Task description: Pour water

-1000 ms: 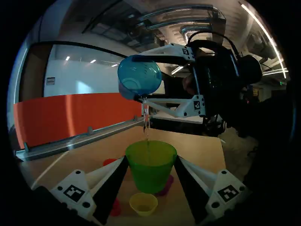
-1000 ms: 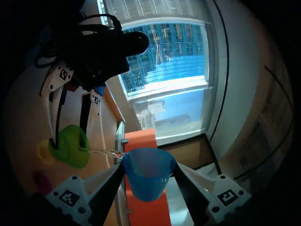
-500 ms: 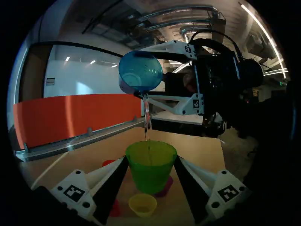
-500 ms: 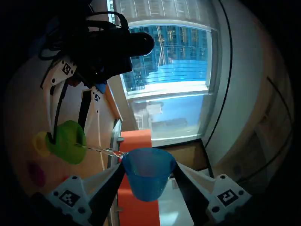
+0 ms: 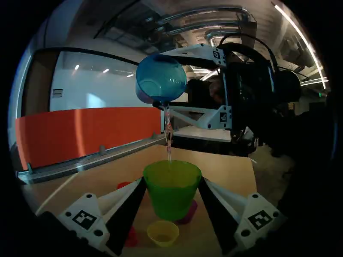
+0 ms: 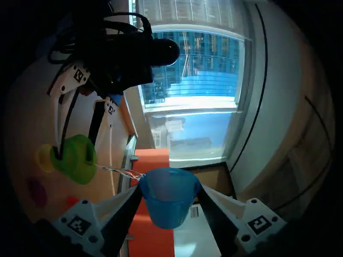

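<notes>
Two cups: right hand-held gripper (image 6: 169,195) grips tilted blue cup (image 5: 160,83), left hand-held gripper (image 5: 171,188) grips green cup (image 5: 172,199). Risk: wobble sends water stream (image 5: 168,132) past rim onto surface (image 5: 223,167).

A light brown wooden worktop (image 5: 227,168) has little plastic cups on it. A small yellow cup (image 5: 163,233) stands near the front. A small dark pink cup (image 5: 191,210) is to its right, a bit farther back. A small red cup (image 5: 124,184) sits farther back on the left. Behind the worktop there is a grey metal rail (image 5: 98,154), then a long orange wall (image 5: 77,132). Long white lights (image 5: 300,40) shine on the ceiling. In the right gripper view, a big window (image 6: 193,128) looks out on a tall blue glass building (image 6: 201,64).
</notes>
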